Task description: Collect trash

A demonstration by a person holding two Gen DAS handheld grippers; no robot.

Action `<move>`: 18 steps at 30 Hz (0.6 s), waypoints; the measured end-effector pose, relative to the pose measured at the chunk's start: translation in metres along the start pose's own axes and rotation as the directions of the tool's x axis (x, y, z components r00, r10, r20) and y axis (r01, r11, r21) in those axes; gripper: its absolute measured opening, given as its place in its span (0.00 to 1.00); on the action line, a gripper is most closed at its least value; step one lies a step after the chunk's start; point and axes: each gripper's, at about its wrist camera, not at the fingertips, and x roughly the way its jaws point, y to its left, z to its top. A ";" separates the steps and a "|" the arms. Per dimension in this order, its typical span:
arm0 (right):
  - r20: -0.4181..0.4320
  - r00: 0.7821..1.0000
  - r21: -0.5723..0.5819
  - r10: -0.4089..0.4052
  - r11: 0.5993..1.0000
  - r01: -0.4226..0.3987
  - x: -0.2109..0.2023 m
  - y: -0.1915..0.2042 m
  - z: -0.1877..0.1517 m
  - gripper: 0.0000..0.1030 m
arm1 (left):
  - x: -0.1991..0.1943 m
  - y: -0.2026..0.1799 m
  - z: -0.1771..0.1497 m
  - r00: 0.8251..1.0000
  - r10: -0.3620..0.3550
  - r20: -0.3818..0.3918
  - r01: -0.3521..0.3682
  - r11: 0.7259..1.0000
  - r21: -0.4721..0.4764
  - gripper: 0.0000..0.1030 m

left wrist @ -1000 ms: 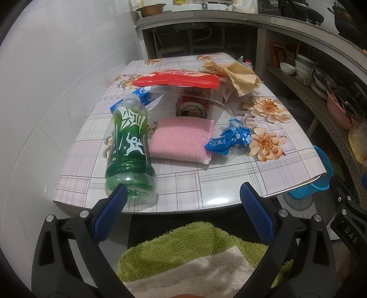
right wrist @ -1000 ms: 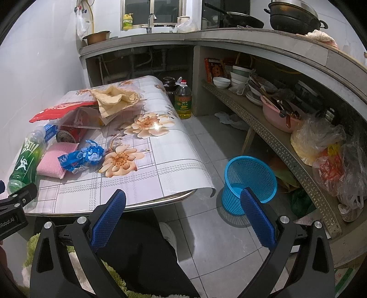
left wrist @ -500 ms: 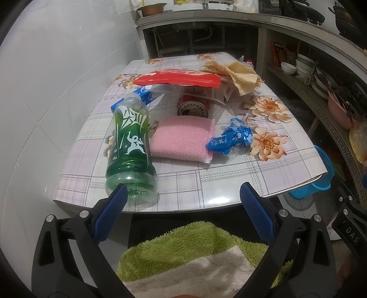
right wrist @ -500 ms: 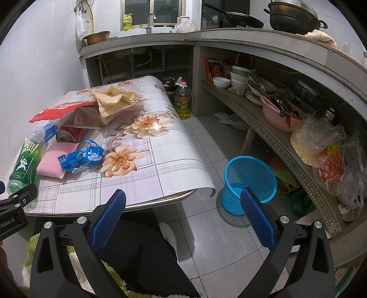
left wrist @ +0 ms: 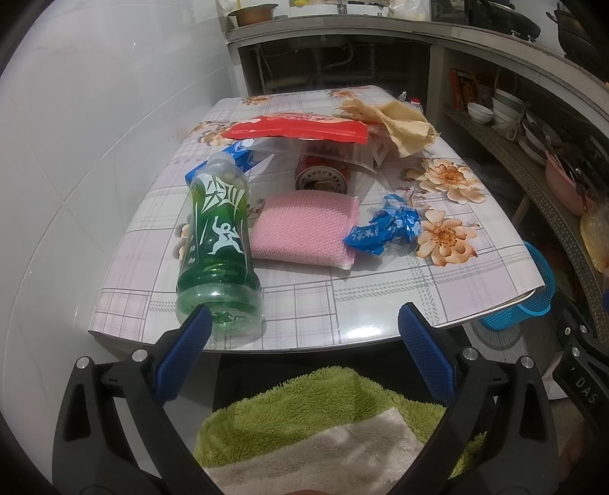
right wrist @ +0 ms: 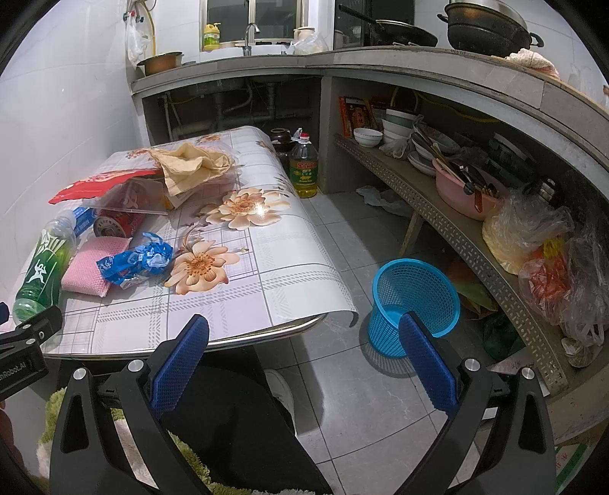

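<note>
I'm in a home kitchen: sink tap (right wrist: 251,32), woks (right wrist: 489,23) on the counter, bowls (right wrist: 367,136) shelved beneath, cooking oil (right wrist: 303,167) on the floor.

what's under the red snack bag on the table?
Under the red snack bag, a clear plastic sheet arches over a red can lying on its side. The can's far end is hidden.

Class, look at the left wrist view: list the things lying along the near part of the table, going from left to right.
green plastic bottle → pink scouring pad → crumpled blue wrapper → blue mesh basket, which stands on the floor past the table's right edge.
</note>
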 end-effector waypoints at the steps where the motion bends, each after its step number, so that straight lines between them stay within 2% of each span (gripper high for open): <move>1: 0.000 1.000 -0.001 0.000 1.000 0.000 0.000 0.000 0.000 0.94 | 0.000 0.000 0.000 1.000 0.000 0.000 0.000 1.000 0.000 0.92; 18: -0.006 1.000 0.004 0.003 1.000 -0.003 0.003 0.002 -0.005 0.94 | 0.003 0.003 -0.006 1.000 0.004 -0.006 -0.004 1.000 0.001 0.92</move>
